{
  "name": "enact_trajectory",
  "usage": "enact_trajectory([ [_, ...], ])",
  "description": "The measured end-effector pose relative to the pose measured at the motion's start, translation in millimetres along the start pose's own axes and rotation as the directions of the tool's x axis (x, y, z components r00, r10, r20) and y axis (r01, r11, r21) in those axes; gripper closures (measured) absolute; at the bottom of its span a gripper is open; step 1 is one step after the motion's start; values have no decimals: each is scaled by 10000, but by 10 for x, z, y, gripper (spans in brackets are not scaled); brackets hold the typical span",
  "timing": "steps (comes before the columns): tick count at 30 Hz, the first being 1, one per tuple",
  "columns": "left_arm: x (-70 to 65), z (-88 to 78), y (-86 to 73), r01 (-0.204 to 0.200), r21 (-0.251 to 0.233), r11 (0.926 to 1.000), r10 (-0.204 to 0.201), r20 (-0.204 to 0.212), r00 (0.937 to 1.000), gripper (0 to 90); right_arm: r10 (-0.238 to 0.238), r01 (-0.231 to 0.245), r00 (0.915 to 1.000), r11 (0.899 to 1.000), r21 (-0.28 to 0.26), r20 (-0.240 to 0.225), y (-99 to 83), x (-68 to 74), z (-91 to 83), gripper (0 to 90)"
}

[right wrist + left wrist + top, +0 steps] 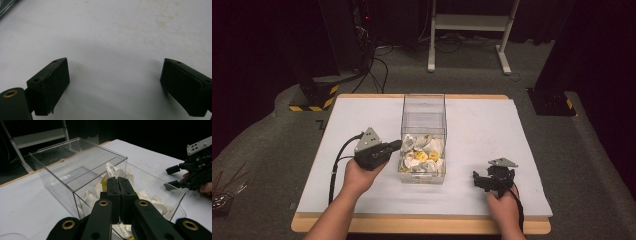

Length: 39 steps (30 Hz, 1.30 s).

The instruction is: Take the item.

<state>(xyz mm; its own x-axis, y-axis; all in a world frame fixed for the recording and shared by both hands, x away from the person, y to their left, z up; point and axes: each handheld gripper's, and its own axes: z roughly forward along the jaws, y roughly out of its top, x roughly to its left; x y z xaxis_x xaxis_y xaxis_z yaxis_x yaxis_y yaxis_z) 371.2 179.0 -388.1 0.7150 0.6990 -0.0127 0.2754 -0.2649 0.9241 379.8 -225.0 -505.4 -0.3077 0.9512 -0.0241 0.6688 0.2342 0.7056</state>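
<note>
White table top point(492, 130), dark room behind. Left gripper point(117, 181) pressed together, empty, right over clear plastic box point(423, 112) of white and yellow scraps point(422, 156). Right gripper point(113, 82) spread wide, well apart.

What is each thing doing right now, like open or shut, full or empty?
Left gripper: shut, nothing held, at the box's near end.
Right gripper: open, empty, over the table.
Clear box: no lid, upright.
Packets: piled in the box's near half.
</note>
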Motion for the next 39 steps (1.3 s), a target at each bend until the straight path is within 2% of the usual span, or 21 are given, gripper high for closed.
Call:
enact_trajectory([
  [4, 24, -10, 4, -97, 56, 9999, 97, -111, 9999, 884, -14, 14, 10000, 10000, -3, 2, 0, -1, 1, 84],
  [19, 217, -174, -20, 111, -175, 9998, -123, -651, 9978, 885, -11, 11, 10000, 10000, -2, -1, 0, -1, 0, 84],
  [29, 382, -332, -84, 416, -347, 9985, -451, -1094, 9930, 885, -16, 16, 10000, 10000, -3, 2, 0, -1, 0, 84],
  [39, 519, -465, -135, 558, -397, 9977, -611, -1462, 9874, 885, -11, 11, 10000, 10000, -2, 3, 0, -1, 0, 84],
])
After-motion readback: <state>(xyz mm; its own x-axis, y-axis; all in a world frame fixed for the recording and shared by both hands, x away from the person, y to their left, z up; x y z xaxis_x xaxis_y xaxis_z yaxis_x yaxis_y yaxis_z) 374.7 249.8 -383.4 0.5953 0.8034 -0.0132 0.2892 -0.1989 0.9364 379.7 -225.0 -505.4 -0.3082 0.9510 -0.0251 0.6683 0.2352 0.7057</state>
